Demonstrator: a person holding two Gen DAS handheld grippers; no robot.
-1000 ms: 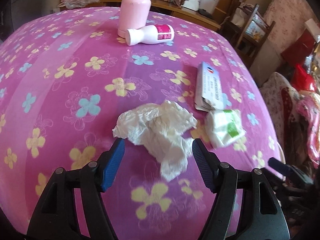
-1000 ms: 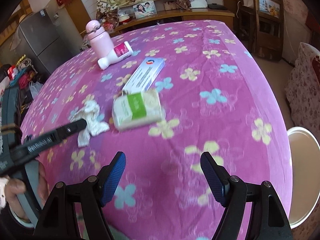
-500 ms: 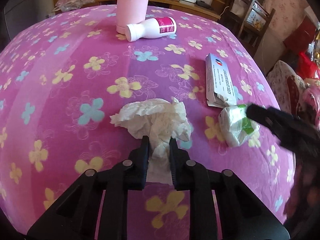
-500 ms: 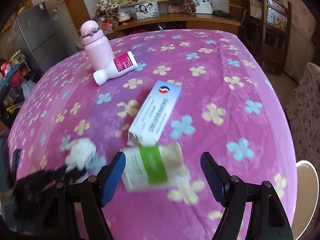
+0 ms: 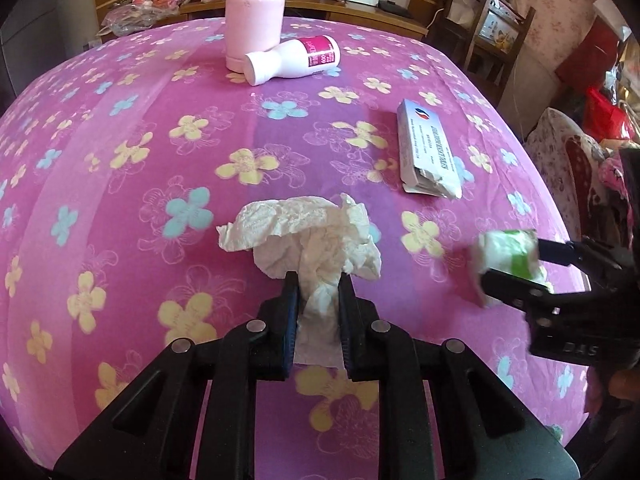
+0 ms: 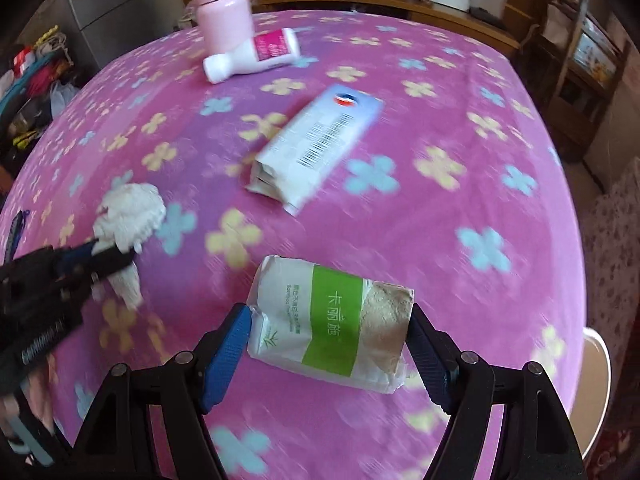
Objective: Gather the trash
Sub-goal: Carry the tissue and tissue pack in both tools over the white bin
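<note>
My left gripper (image 5: 318, 290) is shut on a crumpled white tissue (image 5: 308, 236) that lies on the pink flowered tablecloth (image 5: 120, 128); the tissue also shows in the right wrist view (image 6: 130, 210). My right gripper (image 6: 330, 324) holds a white and green tissue pack (image 6: 332, 326) between its blue pads (image 6: 226, 346), which touch both ends. The pack also shows in the left wrist view (image 5: 510, 258). A flattened white and blue box (image 5: 426, 150) lies to the right of the tissue.
A pink flask (image 5: 254, 20) stands at the far side, with a white bottle (image 5: 294, 60) lying against it. A white bin rim (image 6: 598, 376) shows beyond the table's right edge. Chairs (image 5: 490, 36) and cluttered shelves stand behind.
My left gripper closed on the tissue. My right gripper moved in to the tissue pack and closed onto its ends.
</note>
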